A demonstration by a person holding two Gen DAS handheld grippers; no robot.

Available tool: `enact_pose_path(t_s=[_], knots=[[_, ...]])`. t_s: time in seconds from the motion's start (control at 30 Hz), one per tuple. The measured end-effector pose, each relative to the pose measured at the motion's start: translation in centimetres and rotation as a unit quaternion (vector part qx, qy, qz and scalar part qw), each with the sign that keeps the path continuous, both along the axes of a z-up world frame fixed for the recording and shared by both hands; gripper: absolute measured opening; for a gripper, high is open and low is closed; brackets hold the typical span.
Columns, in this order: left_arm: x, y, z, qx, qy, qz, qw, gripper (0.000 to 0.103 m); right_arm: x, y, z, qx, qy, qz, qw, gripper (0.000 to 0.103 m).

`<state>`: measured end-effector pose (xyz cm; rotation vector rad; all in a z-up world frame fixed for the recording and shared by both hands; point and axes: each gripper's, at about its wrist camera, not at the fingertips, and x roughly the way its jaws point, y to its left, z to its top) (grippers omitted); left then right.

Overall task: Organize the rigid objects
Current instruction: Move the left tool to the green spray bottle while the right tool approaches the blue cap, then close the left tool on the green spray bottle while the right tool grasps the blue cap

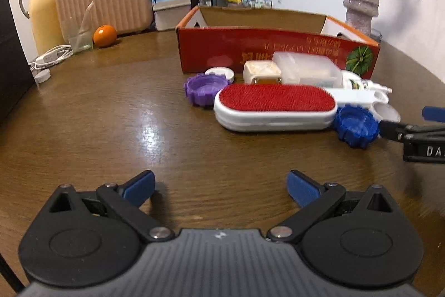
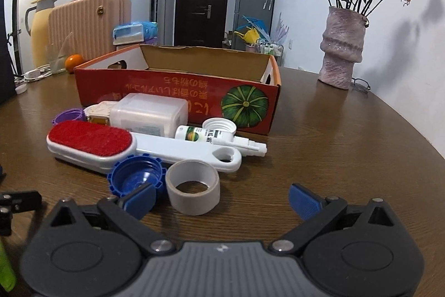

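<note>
Our right gripper [image 2: 221, 198] stands wide open with nothing in it, and the tape roll [image 2: 192, 187] sits just ahead of it, a little left of centre, resting on the bench [image 2: 347, 152] with its hole facing up. The blue cap [image 2: 136, 177] lies just beside the roll, right in front of our left finger. Our left gripper [image 1: 221, 187] is also spread wide and empty, well back from the pile, so we judge the right hand the nearer one. Beyond the roll the lint brush [image 2: 91, 142] stretches its long axis left to right, red pad to the left, white handle to the right. Behind it stands the open red box [image 2: 178, 99], which looks empty as far as we can see, and seems the likely destination.
</note>
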<state>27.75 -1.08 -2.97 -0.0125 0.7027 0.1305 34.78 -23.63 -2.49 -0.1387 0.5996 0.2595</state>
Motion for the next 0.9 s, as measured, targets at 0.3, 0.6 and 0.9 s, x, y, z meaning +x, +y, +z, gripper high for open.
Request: enact_pose_path(t_s=[0.3,0.6,0.9], knots=[[-1.9,-0.5,1.7,0.032,-0.088,0.007,0.9956,0.103,-1.6,0.5,0.7,0.001,-0.003,0.004,1.0,0.103],[2.8,-1.4,1.2,-0.169,0.009,0.061,0.9836,0.098,-1.9,0.2,1.1,0.008,-0.008,-0.005,1.0,0.103],[1.8,-4.1,1.1,-0.141,-0.002,0.001,0.99,0.047,-3.3,-1.8,1.2,0.027,-0.012,-0.024,0.999,0.103]])
